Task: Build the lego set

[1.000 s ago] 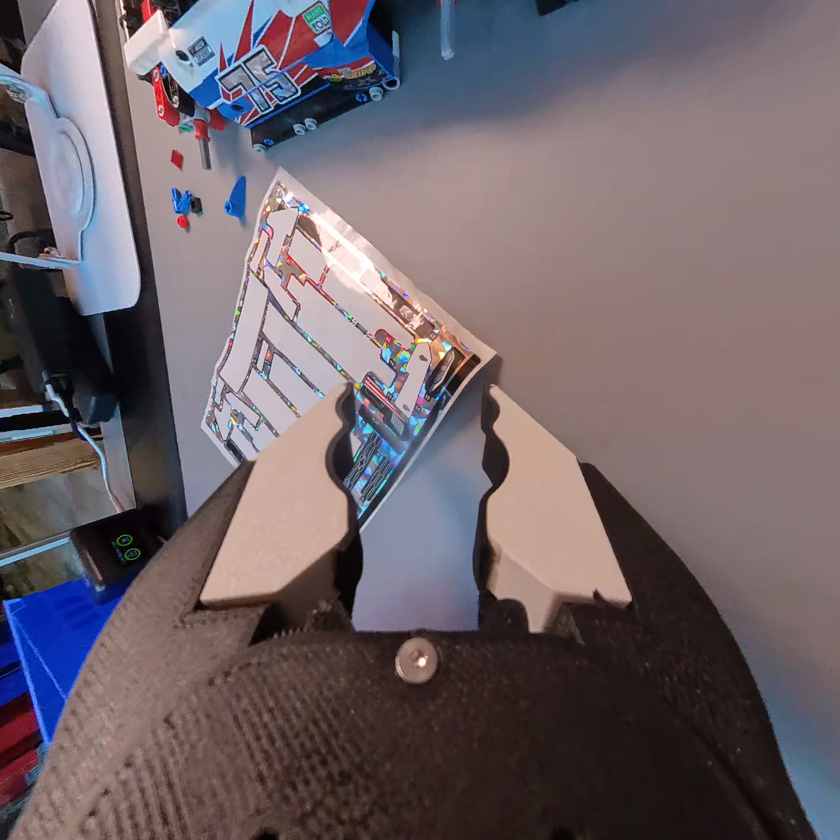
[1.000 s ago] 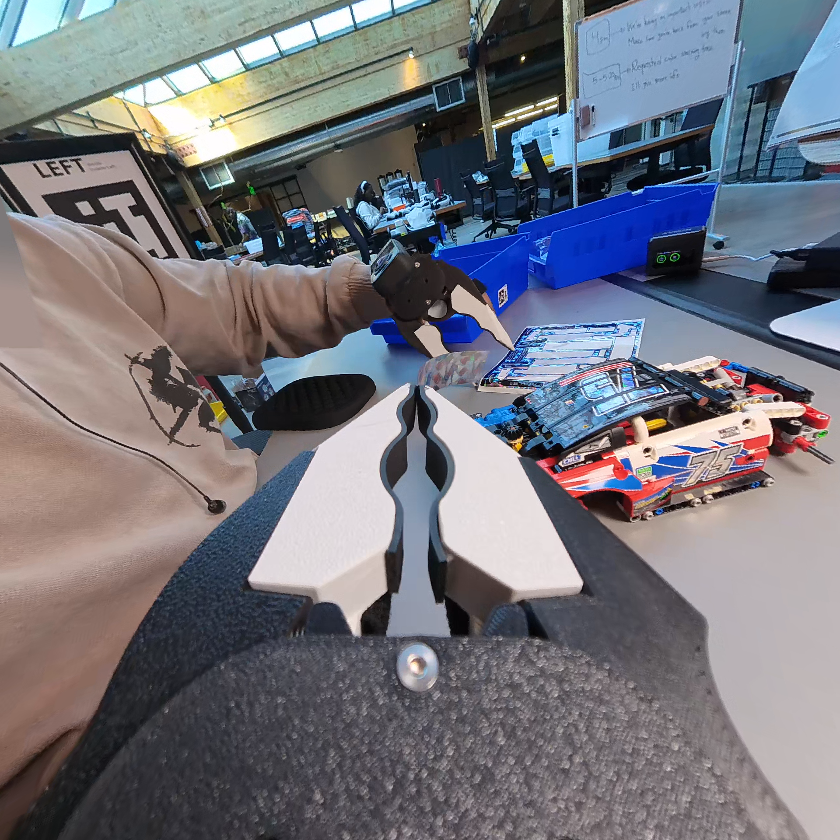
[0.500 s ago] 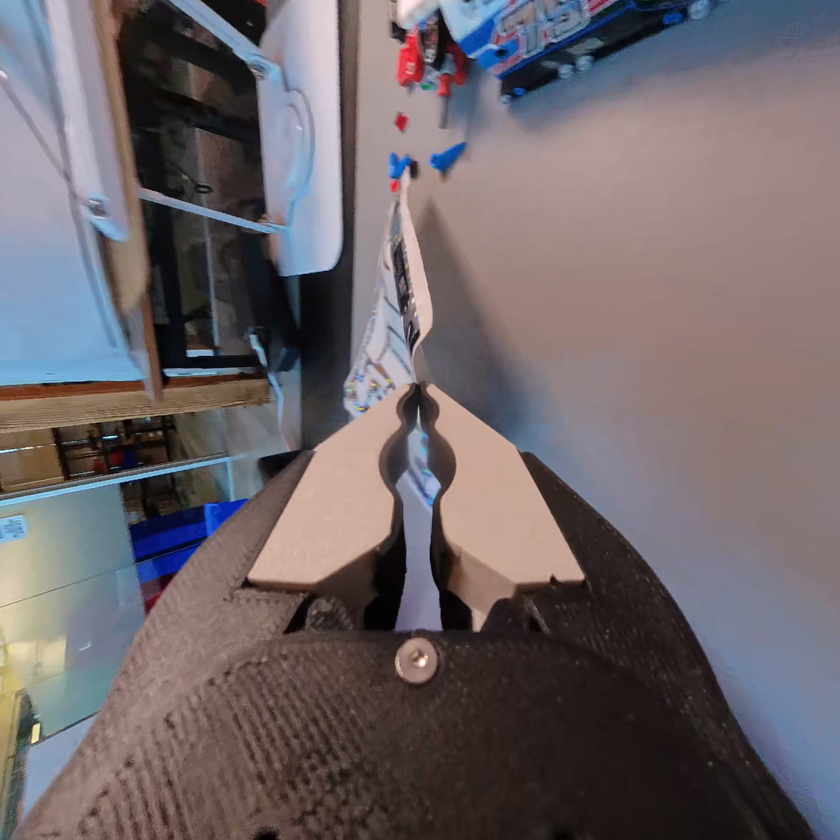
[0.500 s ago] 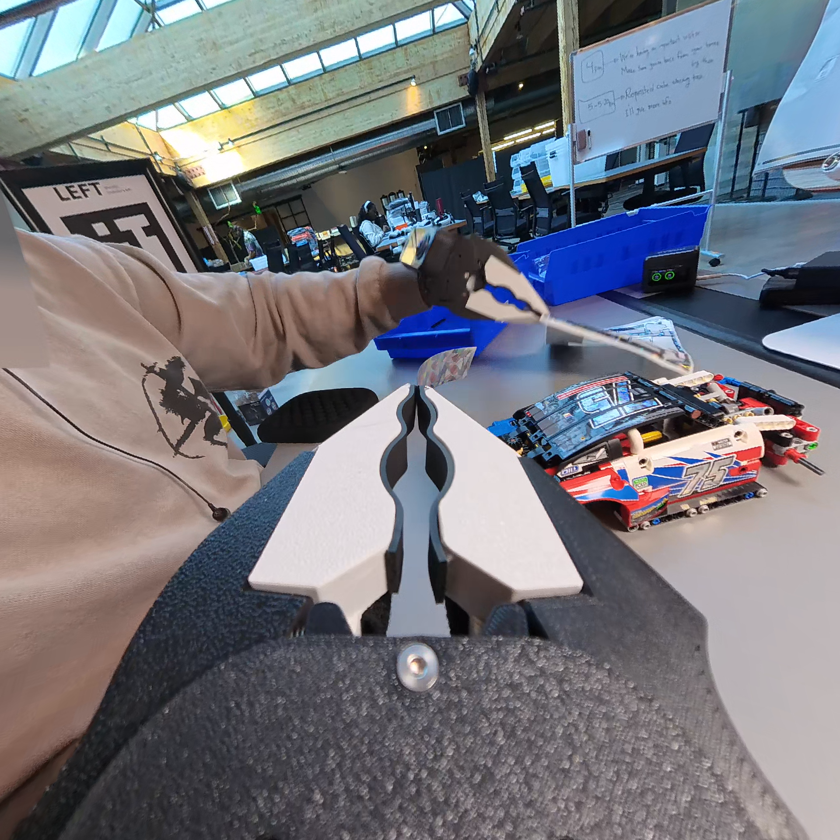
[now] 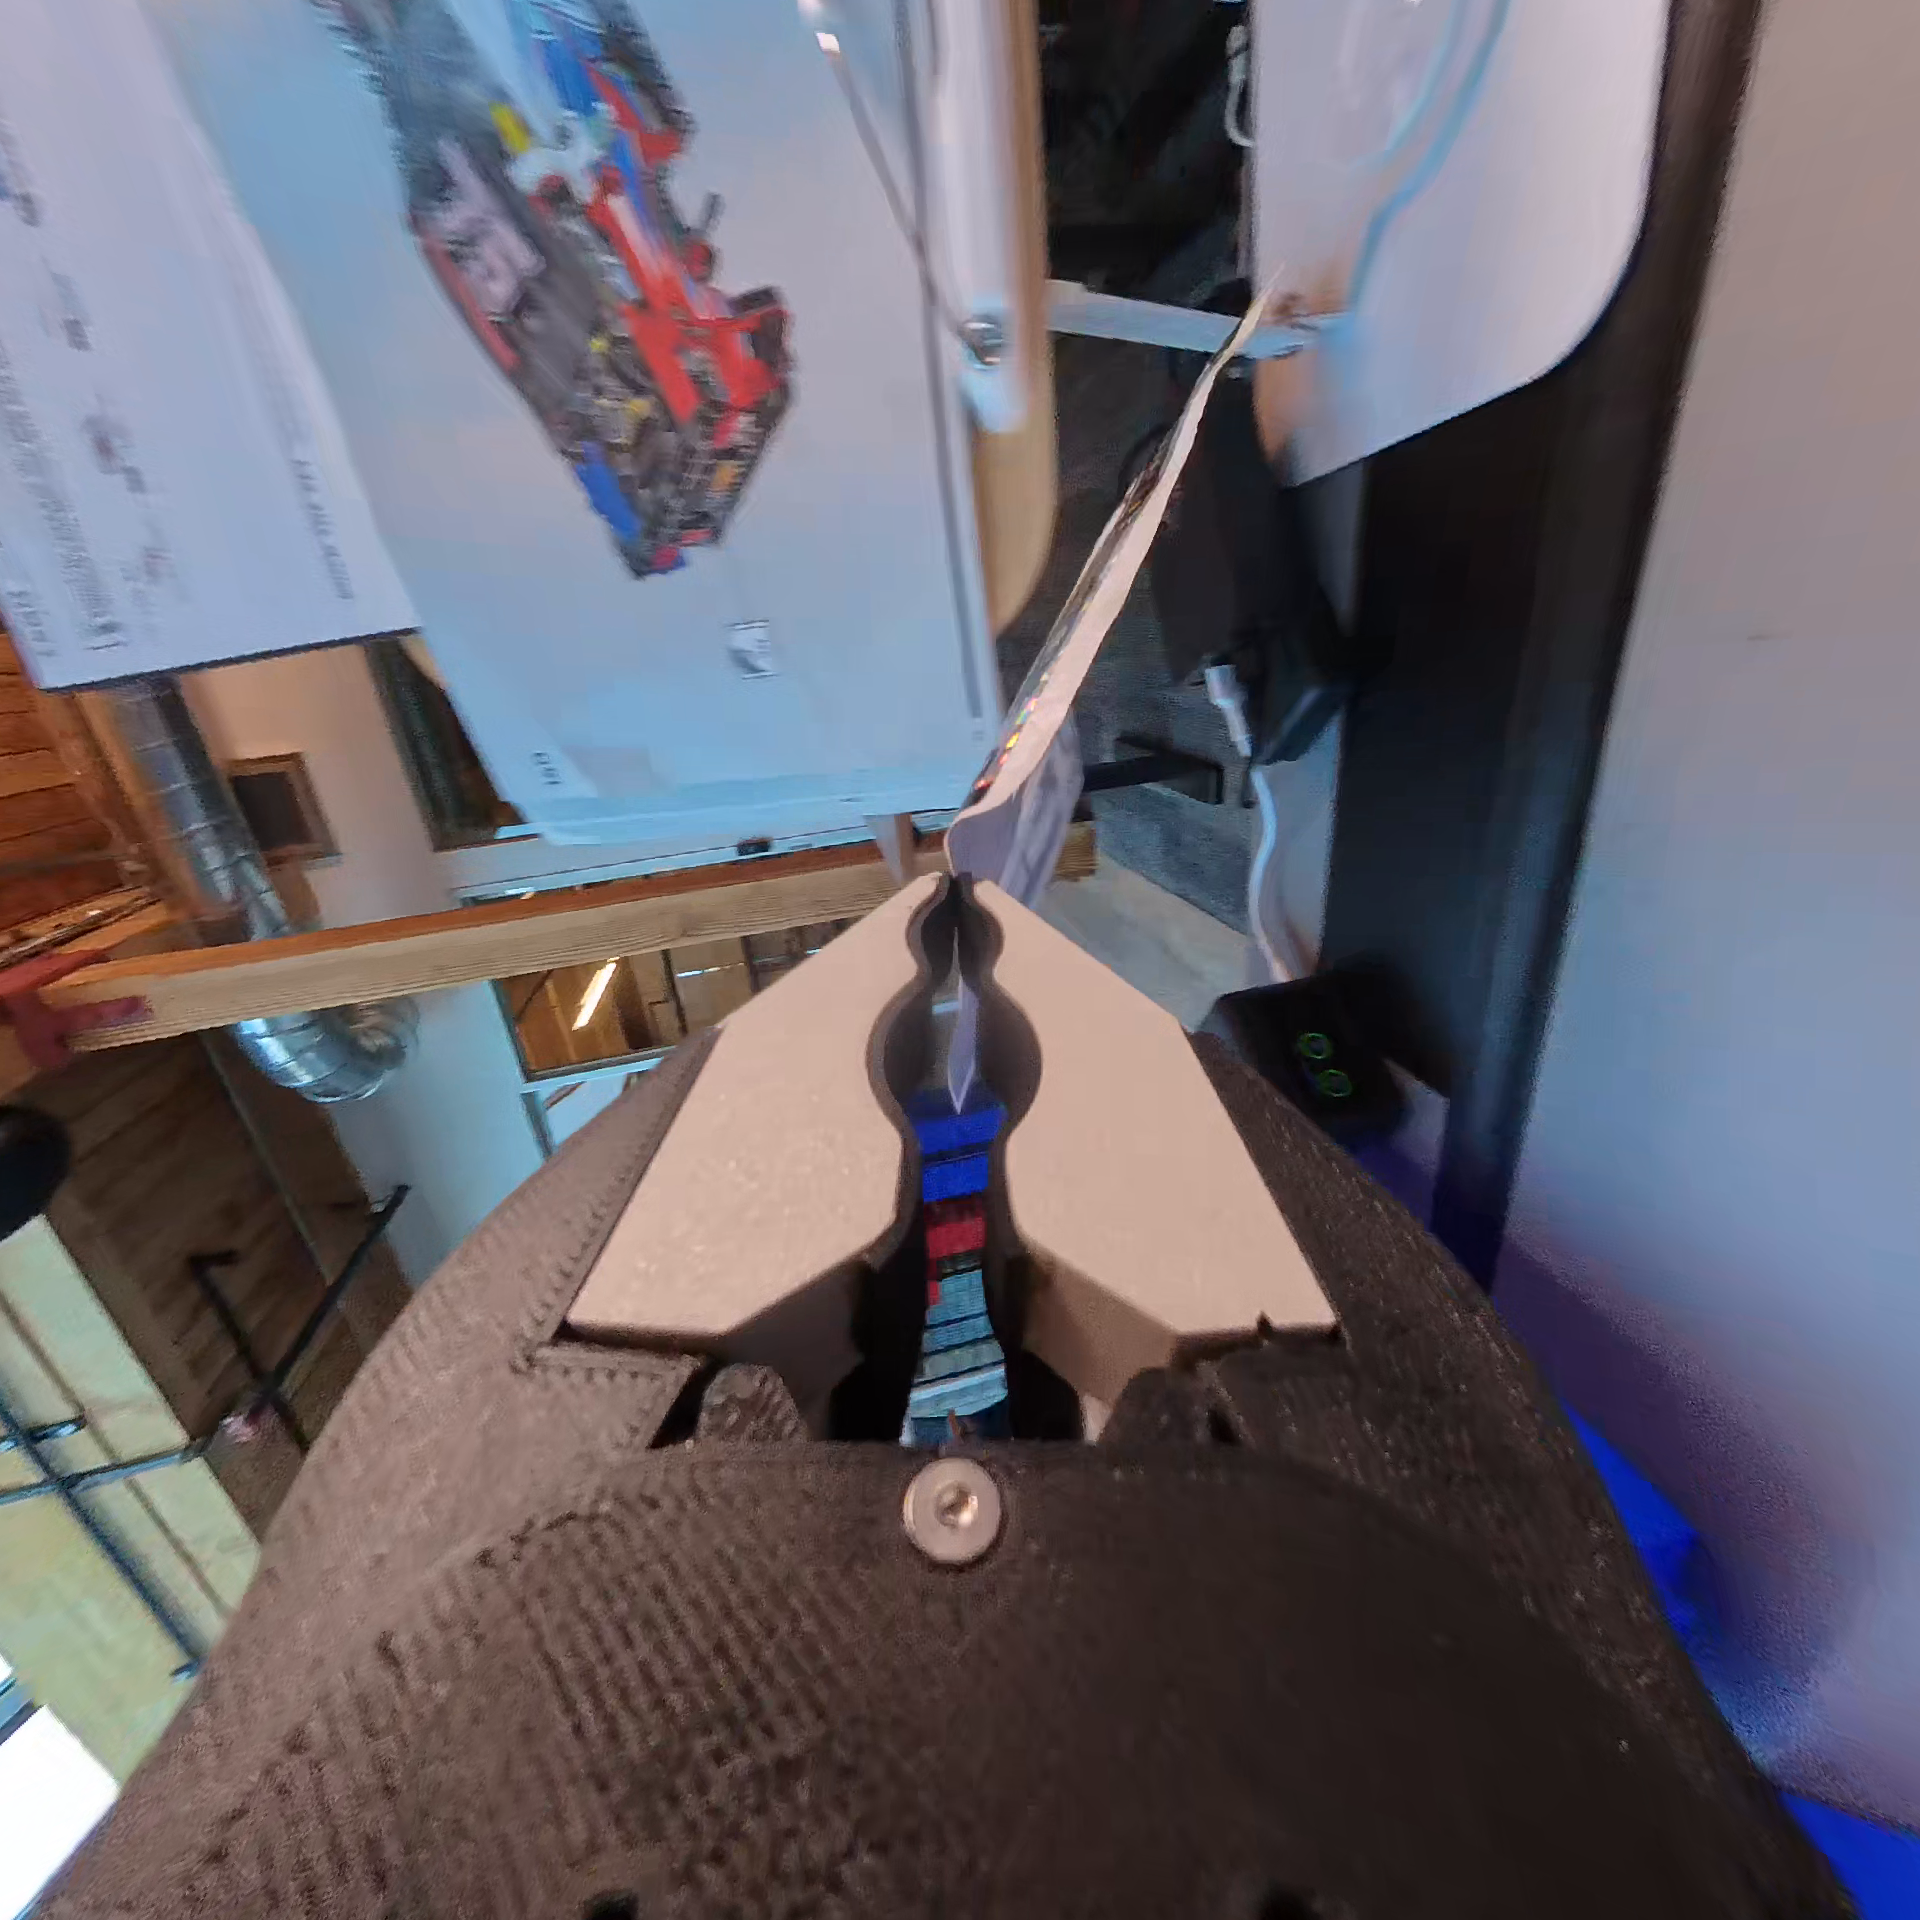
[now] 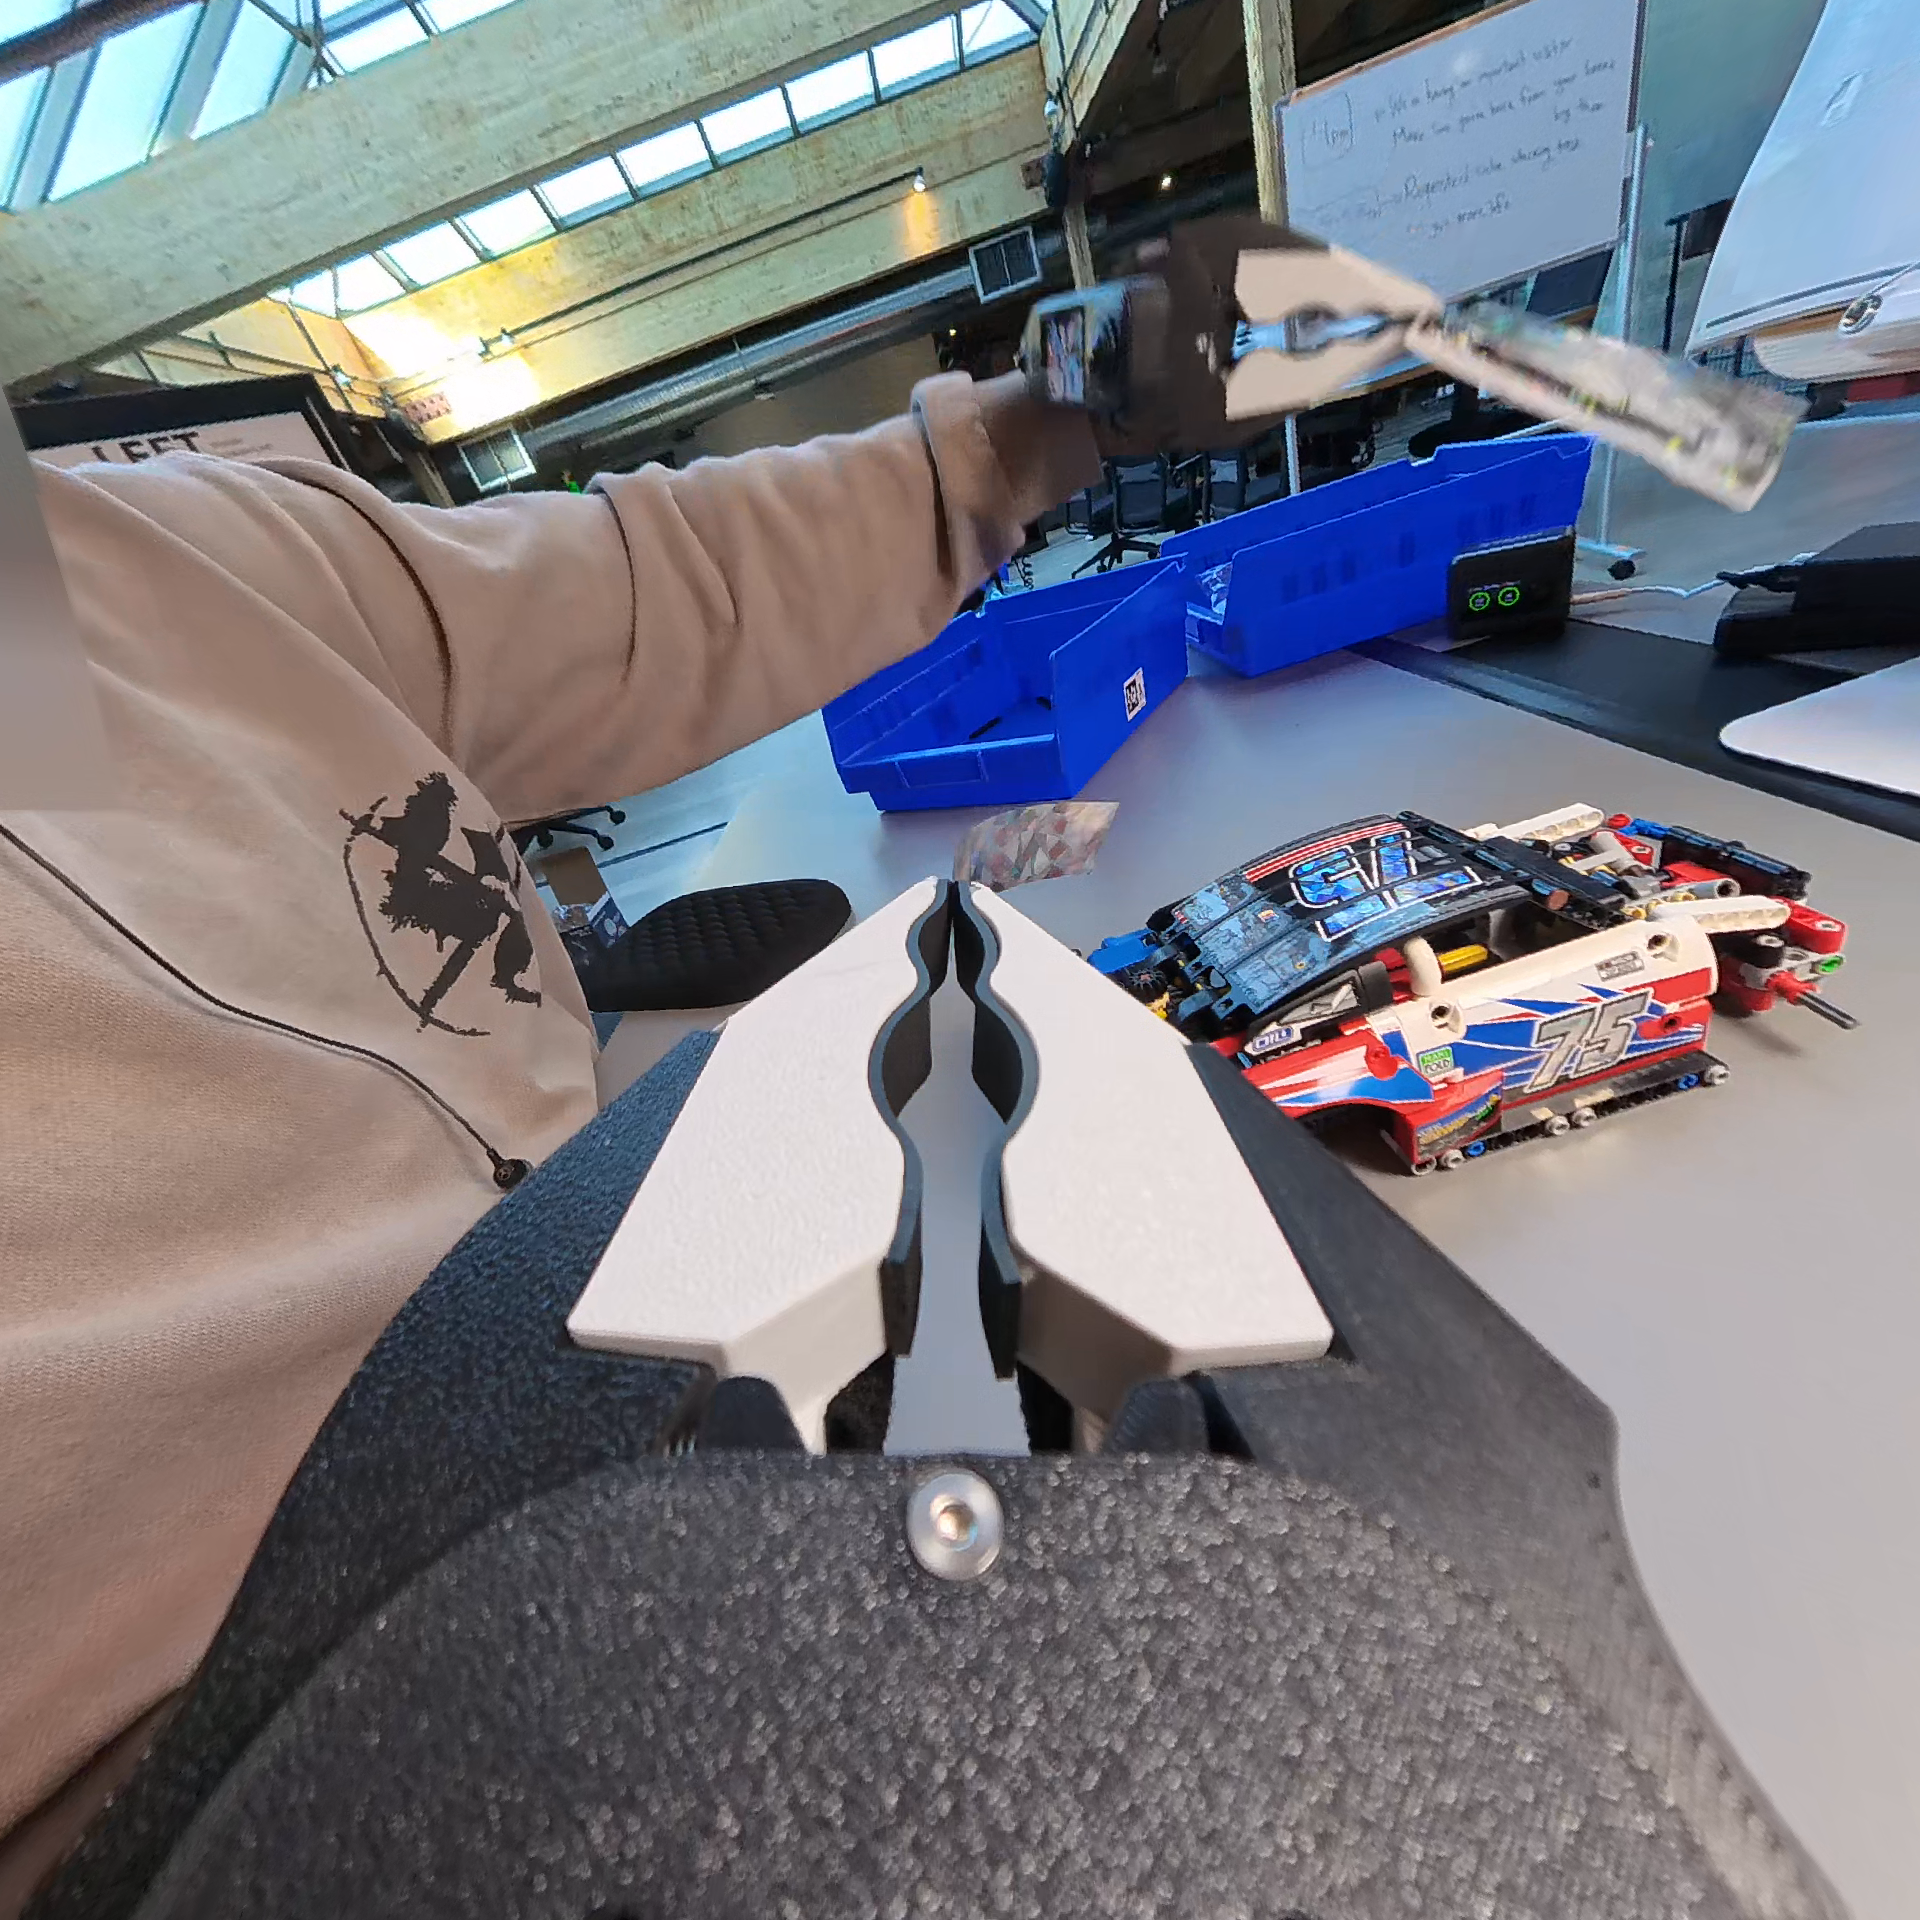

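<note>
The red, white and blue lego race car (image 6: 1455, 987) stands on the grey table (image 6: 1558, 1403), to the right of my right gripper. My right gripper (image 6: 954, 885) is shut on a small holographic sticker (image 6: 1039, 844) that sticks out past its tips, low over the table. My left gripper (image 5: 951, 883) is shut on a corner of the holographic sticker sheet (image 5: 1101, 603) and holds it high in the air. It also shows, blurred, in the right wrist view (image 6: 1423, 322), with the sheet (image 6: 1621, 405) hanging out to the right, above the car.
Two blue bins (image 6: 997, 707) (image 6: 1382, 561) stand at the table's far side. A black device with green lights (image 6: 1507, 592) and a white stand base (image 6: 1839, 727) sit at the back right. The instruction booklet (image 5: 623, 416) is propped up beyond the table. A person's sleeve (image 6: 623, 623) crosses on the left. Tip to tip, the grippers are about 45 cm apart.
My left gripper shut on the sticker sheet's corner, then lifted it off the table and high up. My right gripper stayed shut on the small sticker and barely moved.
</note>
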A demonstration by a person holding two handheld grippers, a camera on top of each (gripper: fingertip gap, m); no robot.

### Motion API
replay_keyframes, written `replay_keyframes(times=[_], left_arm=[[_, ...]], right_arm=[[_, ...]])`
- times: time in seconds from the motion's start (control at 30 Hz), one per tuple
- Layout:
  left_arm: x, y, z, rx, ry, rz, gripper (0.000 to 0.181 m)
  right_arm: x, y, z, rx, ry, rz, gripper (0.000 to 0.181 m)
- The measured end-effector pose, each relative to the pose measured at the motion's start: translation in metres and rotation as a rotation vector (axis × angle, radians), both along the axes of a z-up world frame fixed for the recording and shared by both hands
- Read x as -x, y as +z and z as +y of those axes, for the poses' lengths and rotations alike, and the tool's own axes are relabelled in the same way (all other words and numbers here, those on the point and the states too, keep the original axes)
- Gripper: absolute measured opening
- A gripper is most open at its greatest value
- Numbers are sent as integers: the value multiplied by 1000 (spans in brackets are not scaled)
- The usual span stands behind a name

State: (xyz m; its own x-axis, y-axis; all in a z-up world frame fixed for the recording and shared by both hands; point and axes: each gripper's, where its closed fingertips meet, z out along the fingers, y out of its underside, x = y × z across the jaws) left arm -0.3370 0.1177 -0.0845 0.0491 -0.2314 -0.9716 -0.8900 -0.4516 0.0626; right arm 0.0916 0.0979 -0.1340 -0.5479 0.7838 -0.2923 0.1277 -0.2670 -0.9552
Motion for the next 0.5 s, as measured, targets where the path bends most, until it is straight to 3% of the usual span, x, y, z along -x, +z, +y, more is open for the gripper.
replay_keyframes(times=[0.13,0.23,0.37,0.5], left_arm=[[11,-82,-3,145,16,-96,0],[15,-120,-3,219,42,-186,0],[18,-149,-5,303,120,-381,3],[8,-148,-9,283,222,-749,49]], right_arm=[[1,-2,4,15,-7,-3,0],[2,-5,5,26,-7,-12,0],[4,-8,6,43,-5,-20,0],[4,-9,7,52,-5,-22,0]])
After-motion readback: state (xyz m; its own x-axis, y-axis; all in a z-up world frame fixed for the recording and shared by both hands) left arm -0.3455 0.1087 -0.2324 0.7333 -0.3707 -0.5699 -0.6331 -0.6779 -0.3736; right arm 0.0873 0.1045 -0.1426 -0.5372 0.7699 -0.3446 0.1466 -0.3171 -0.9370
